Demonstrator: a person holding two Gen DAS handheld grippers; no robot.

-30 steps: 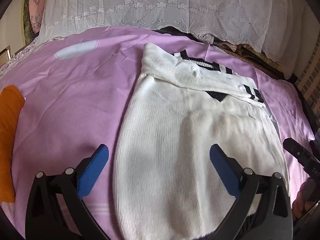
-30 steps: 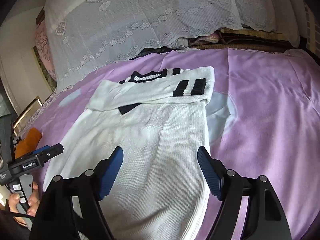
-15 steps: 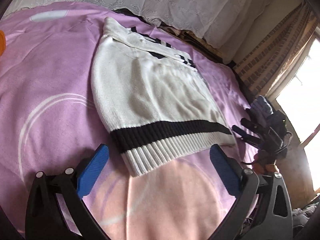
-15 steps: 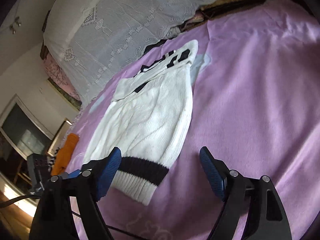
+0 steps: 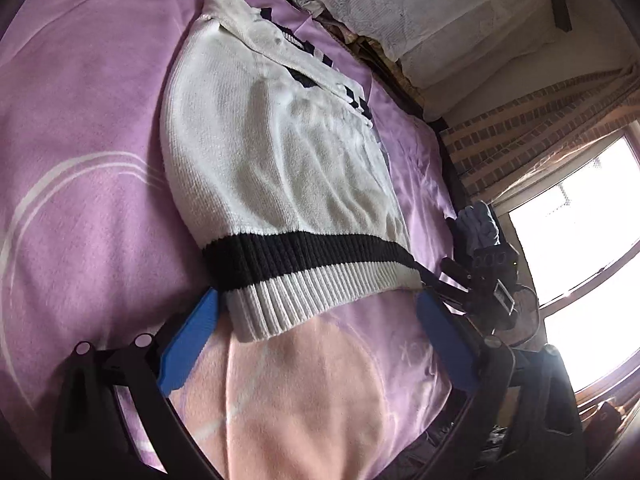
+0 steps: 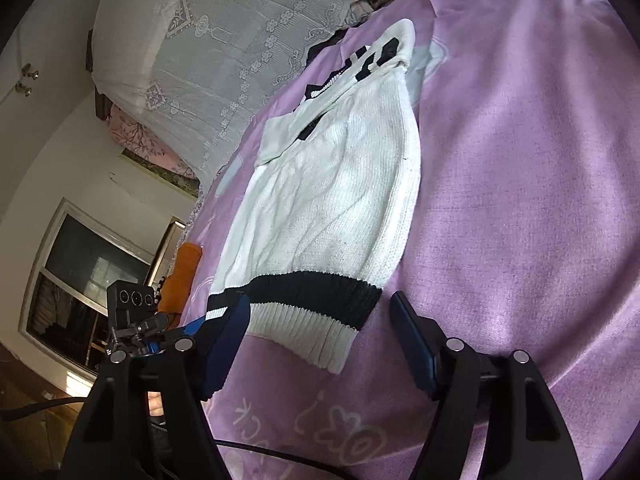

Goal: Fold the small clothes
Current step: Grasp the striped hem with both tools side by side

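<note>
The left gripper (image 5: 316, 344) is held low over the near edge of the bed (image 5: 80, 128), its blue fingers (image 5: 188, 344) spread wide and holding nothing; the left finger's tip sits just beside the near-left corner of the white sweater (image 5: 280, 152), and the right finger's tip lies close to the hem's far-right corner. The right gripper (image 6: 320, 340) is likewise low and pointing forward across the bed (image 6: 520, 184), jaws wide apart and empty, bracketing the near-right part of the sweater (image 6: 332, 208) hem, with one blue finger (image 6: 224, 344) overlapping the hem's left end in that view; whether it touches the knit cannot be told. In the left wrist view the right gripper's body appears at the right, beside the hem's far corner, below a gloved hand (image 5: 480, 224). The sweater lies flat on the purple bed cover, its long axis running away from both grippers: the ribbed hem with a black band (image 5: 308, 256) and white ribbing is nearest, and the collar end, with folded sleeves showing black stripes, points toward the lace-covered bedding (image 6: 224, 40) at the far side. An orange cloth (image 6: 184, 276) lies on the bed to the left of the sweater, apart from it. A window (image 5: 580, 216) glows bright at the right.
</note>
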